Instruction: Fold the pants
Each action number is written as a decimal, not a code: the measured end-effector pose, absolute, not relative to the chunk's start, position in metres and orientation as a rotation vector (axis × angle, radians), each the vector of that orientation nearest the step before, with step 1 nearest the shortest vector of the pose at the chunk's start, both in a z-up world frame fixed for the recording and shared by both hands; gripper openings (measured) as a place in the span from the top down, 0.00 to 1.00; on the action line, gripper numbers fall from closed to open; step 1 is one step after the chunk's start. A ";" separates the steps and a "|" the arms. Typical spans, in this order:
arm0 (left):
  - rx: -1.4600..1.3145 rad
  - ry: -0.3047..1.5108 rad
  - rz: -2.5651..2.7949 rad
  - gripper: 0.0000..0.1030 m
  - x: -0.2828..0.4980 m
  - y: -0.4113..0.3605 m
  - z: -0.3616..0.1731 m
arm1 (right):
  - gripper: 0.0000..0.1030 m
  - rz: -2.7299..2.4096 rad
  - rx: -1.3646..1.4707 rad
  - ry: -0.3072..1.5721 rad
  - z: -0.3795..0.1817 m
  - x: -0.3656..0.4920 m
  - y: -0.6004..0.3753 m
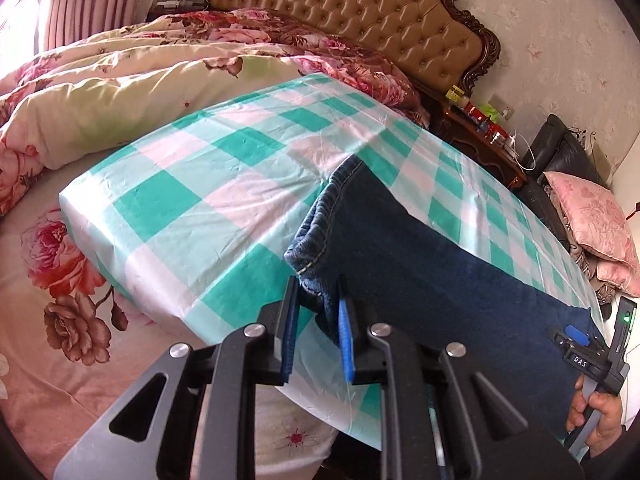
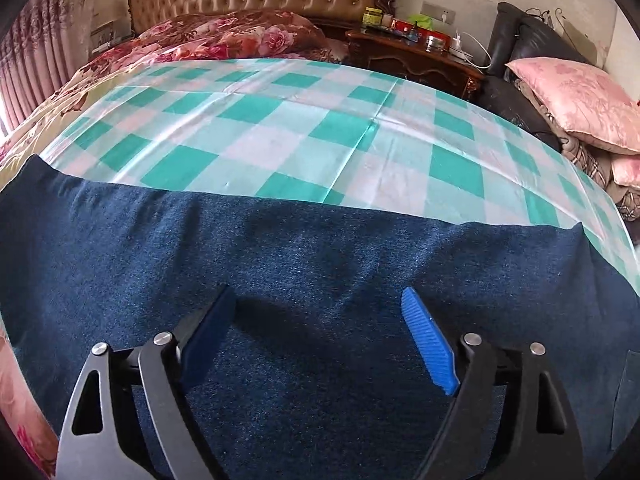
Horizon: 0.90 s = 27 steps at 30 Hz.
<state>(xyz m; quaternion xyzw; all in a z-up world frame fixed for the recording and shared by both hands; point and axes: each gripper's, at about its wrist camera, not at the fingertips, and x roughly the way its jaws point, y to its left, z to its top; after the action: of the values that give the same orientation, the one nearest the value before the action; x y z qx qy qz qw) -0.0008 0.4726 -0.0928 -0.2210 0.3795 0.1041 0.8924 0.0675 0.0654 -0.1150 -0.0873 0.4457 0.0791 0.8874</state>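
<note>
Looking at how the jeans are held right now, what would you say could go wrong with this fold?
1. The left gripper pinches only a bunched bit of the jeans' hem, so the denim may slip out when lifted.
2. The right gripper stands open over flat denim, holding nothing; lifting one-sided could skew the fold.
3. The glossy checked cloth underneath looks slick, so it may let the jeans slide.

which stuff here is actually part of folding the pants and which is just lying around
Part of the job:
- blue jeans
- left gripper, shut on the jeans' hem
- right gripper, open over the jeans
- green checked cloth under the jeans

Just lying about:
- floral quilt
- pink pillow
- nightstand with jars
- tufted headboard
</note>
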 end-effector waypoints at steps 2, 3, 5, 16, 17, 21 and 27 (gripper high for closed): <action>-0.447 0.788 0.222 0.83 0.000 0.471 -0.090 | 0.20 0.166 -0.176 0.928 -0.115 0.068 0.065; -0.442 0.788 0.225 0.83 -0.001 0.469 -0.089 | 0.20 0.168 -0.175 0.928 -0.115 0.067 0.064; -0.432 0.786 0.229 0.83 -0.001 0.468 -0.086 | 0.20 0.169 -0.168 0.932 -0.114 0.067 0.062; -0.397 0.778 0.245 0.83 0.000 0.462 -0.072 | 0.20 0.092 -0.230 0.940 -0.110 0.059 0.038; -0.392 0.774 0.245 0.83 0.000 0.460 -0.069 | 0.20 0.095 -0.210 0.947 -0.109 0.060 0.036; -0.368 0.764 0.247 0.83 0.000 0.455 -0.059 | 0.20 0.124 -0.128 0.947 -0.100 0.056 0.024; -0.164 0.750 0.279 0.83 0.005 0.420 -0.029 | 0.20 0.132 -0.001 0.984 -0.087 0.047 -0.012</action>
<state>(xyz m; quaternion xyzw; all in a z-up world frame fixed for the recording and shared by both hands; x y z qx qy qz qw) 0.0047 0.4201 -0.0294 -0.0797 0.3649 0.1359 0.9176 0.0469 -0.0121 -0.0873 -0.0004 0.4719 0.0635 0.8794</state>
